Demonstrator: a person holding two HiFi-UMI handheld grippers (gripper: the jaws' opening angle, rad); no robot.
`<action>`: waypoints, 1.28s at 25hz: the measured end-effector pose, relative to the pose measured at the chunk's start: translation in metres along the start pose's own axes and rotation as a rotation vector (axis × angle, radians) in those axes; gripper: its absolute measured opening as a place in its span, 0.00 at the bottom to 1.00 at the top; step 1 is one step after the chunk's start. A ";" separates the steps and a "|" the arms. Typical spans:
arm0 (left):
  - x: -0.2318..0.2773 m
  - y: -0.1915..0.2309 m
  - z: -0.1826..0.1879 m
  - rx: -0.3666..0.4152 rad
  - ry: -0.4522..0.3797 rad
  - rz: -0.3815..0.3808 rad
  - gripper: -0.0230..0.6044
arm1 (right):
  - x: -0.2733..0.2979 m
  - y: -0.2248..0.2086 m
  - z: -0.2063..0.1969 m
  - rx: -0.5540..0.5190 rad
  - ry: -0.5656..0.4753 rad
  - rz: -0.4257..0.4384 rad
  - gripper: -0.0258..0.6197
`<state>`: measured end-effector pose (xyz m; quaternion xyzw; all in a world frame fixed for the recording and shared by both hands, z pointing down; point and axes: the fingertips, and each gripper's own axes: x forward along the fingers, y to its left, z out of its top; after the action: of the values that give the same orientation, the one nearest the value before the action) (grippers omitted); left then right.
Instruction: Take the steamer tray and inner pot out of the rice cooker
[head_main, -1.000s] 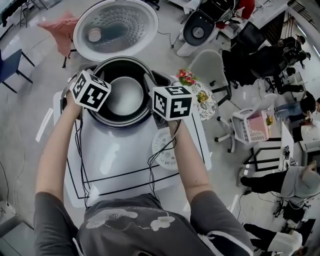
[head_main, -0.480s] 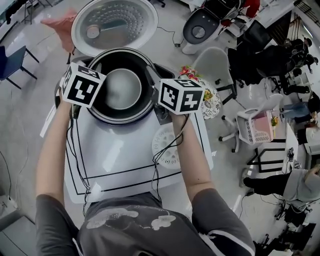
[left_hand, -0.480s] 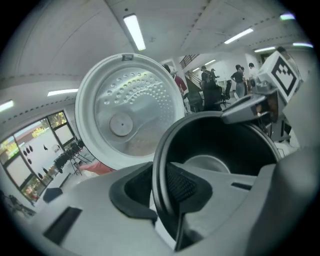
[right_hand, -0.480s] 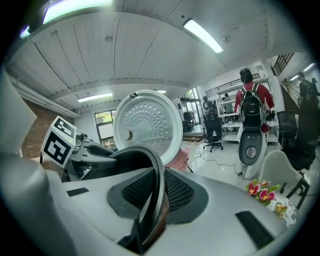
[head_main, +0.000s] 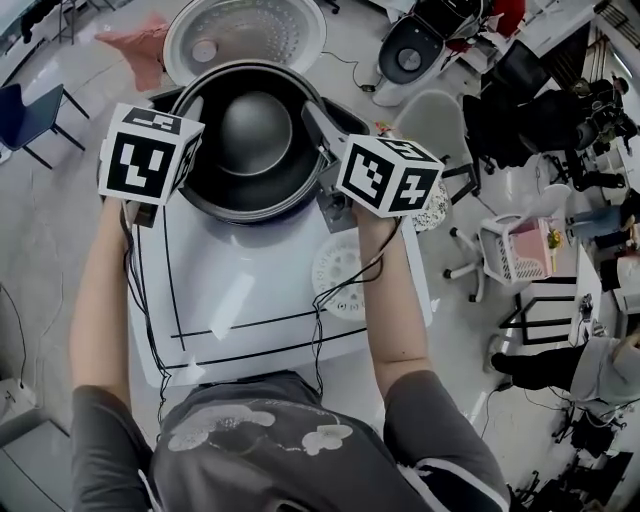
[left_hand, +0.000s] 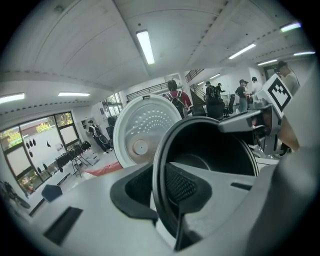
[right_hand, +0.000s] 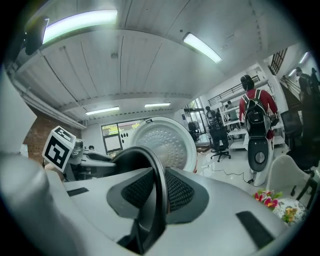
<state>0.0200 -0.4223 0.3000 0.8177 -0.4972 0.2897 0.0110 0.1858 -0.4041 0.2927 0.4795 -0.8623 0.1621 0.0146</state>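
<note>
The dark inner pot (head_main: 250, 140) hangs lifted above the rice cooker, whose body is mostly hidden under it. My left gripper (head_main: 190, 130) has the pot's left rim between its pads, and its jaws are closing on it. My right gripper (head_main: 318, 125) is shut on the right rim. In the left gripper view the rim (left_hand: 159, 165) runs between the black pads of that gripper (left_hand: 162, 182). The right gripper view shows the right gripper (right_hand: 160, 192) pinching the rim (right_hand: 145, 155) the same way. The cooker's lid (head_main: 245, 35) stands open behind. The white perforated steamer tray (head_main: 340, 275) lies on the table.
The white table (head_main: 260, 330) has black lines on its top and cables hanging at its edges. A patterned plate (head_main: 437, 207) sits at the table's right corner, half hidden by the right marker cube. Chairs (head_main: 430, 125) and people stand on the floor to the right.
Both grippers have risen together with the inner pot held between them. The pot now looks larger and closer, and covers the cooker's opening.
</note>
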 end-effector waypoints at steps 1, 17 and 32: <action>-0.009 0.002 0.002 -0.004 -0.011 0.001 0.15 | -0.004 0.007 0.004 -0.013 -0.010 -0.004 0.18; -0.164 0.014 -0.023 -0.016 -0.135 -0.087 0.15 | -0.089 0.158 0.020 -0.098 -0.104 -0.054 0.18; -0.237 0.013 -0.191 -0.129 -0.020 -0.179 0.15 | -0.104 0.270 -0.116 -0.050 0.045 -0.081 0.18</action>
<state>-0.1594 -0.1796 0.3409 0.8593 -0.4398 0.2470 0.0844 0.0020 -0.1529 0.3122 0.5096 -0.8455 0.1507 0.0524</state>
